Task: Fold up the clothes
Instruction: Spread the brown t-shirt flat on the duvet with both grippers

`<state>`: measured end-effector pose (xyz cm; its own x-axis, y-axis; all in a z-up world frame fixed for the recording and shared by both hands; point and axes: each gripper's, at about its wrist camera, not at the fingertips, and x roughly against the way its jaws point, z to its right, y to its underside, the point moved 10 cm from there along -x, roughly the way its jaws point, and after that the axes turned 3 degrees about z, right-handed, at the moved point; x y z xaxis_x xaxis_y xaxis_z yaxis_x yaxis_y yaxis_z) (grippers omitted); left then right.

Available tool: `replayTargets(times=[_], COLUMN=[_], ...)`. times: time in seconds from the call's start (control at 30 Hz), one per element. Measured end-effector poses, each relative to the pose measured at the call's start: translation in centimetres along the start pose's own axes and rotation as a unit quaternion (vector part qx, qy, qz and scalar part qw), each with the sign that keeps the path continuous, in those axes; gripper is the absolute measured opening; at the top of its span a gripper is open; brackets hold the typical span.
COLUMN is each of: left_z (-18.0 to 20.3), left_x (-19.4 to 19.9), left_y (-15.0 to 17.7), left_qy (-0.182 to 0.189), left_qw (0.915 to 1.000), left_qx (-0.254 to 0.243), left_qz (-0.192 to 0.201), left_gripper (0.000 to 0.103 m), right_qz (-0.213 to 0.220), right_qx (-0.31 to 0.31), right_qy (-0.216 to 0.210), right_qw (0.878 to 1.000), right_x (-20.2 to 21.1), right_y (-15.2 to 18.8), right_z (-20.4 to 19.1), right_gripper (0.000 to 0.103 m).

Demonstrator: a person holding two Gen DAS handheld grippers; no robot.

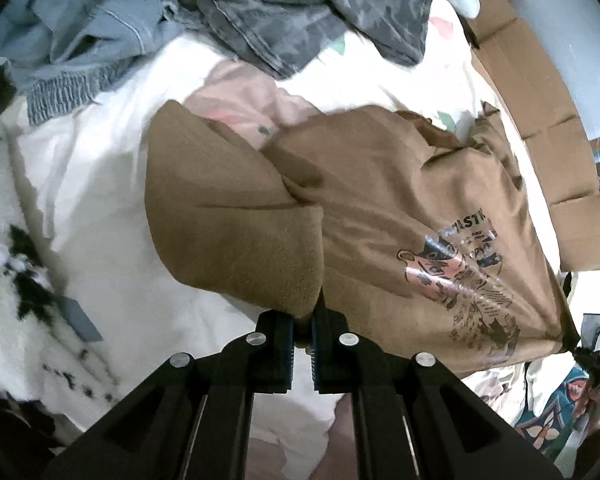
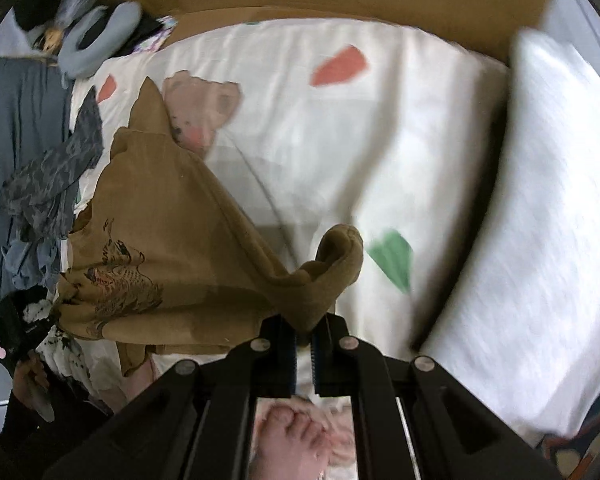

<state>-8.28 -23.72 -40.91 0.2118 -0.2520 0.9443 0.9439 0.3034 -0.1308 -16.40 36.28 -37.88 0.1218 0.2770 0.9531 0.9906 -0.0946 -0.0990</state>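
Both tools, left (image 1: 303, 330) and right (image 2: 304, 330), point steeply down, pinching brown shirt (image 1: 380, 208)

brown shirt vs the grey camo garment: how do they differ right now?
The brown shirt is plain tan with a printed graphic; the camo garment is patterned grey all over. The brown shirt is pinched by the left gripper and right gripper; the camo garment lies loose in the pile. Both are unfolded.

brown T-shirt (image 1: 380, 208) with dark printed graphic, lettering blurred, only "ASTK"-like fragment, not surely readable
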Motion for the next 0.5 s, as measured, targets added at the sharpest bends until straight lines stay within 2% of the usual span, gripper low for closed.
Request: replayTargets(times=[0.2,0.5], left_z=[0.7,2.4], left_x=[-0.7,-0.6], left_y=[1.6,3.9], left_qy=[-0.013,-0.016], left_qw=[0.9995,0.9979], left_qx=[-0.017,-0.041], left_qz=[-0.022,-0.047], left_gripper=[0.006,0.006], right_qz=[-0.009,-0.005], right_qx=[-0.044,-0.111], right_qy=[-0.002,-0.011], right_qw=[0.999,0.994], right_x=[0.7,2.5], right_y=[5.5,11.0], right_z=[2.1,5.0], right_gripper=[0.004,0.004])
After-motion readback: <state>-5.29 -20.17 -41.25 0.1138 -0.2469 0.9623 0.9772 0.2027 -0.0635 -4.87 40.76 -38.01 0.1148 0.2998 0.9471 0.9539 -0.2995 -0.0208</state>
